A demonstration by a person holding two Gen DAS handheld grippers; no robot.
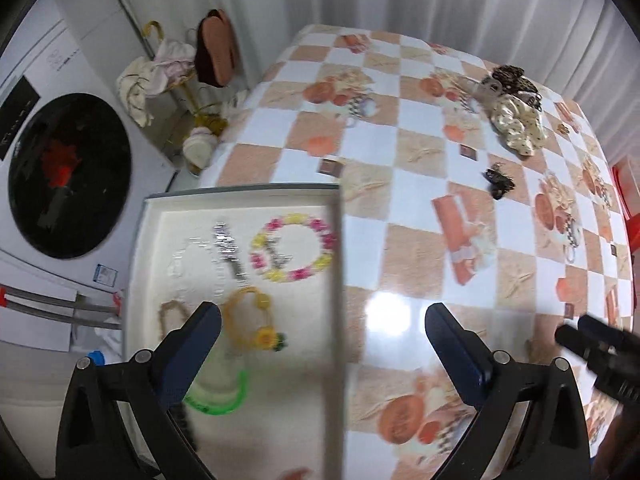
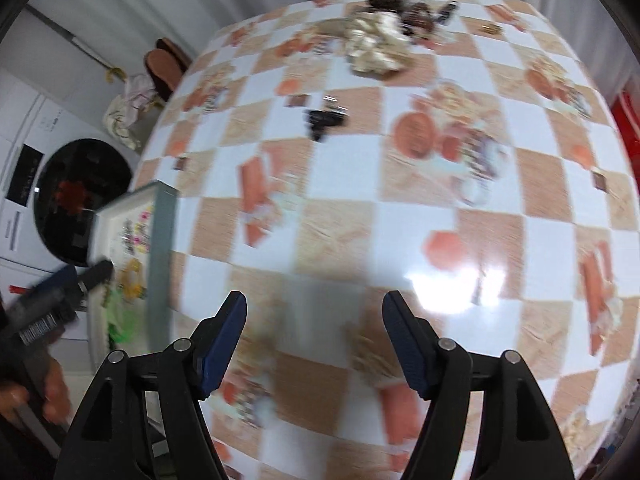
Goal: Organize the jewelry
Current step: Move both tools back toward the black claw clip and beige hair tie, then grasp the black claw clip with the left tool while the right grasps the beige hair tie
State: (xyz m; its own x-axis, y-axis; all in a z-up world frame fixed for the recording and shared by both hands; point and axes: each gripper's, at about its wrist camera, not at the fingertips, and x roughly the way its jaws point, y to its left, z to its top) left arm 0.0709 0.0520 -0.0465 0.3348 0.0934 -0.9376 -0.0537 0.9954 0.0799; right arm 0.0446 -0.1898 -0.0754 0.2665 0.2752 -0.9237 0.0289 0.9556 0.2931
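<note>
A white box tray [image 1: 240,194] sits at the table's left edge and holds a pink-and-yellow bead bracelet [image 1: 292,246], a silver chain [image 1: 226,248], a yellow sunflower band [image 1: 256,320] and a green bangle [image 1: 224,400]. My left gripper [image 1: 322,320] is open and empty, straddling the tray's right wall. My right gripper [image 2: 314,308] is open and empty above the checkered table [image 2: 400,216]. A small black hair clip [image 2: 324,118] lies mid-table; it also shows in the left wrist view [image 1: 498,178]. Scrunchies and clips [image 1: 512,116] are piled at the far end, and show in the right wrist view [image 2: 380,46] too.
A washing machine [image 1: 68,172] stands left of the table, with a rack of cloths and slippers [image 1: 180,68] behind it. White curtains hang at the back. A red object [image 1: 628,196] is at the table's right edge. The tray shows at left in the right wrist view [image 2: 160,248].
</note>
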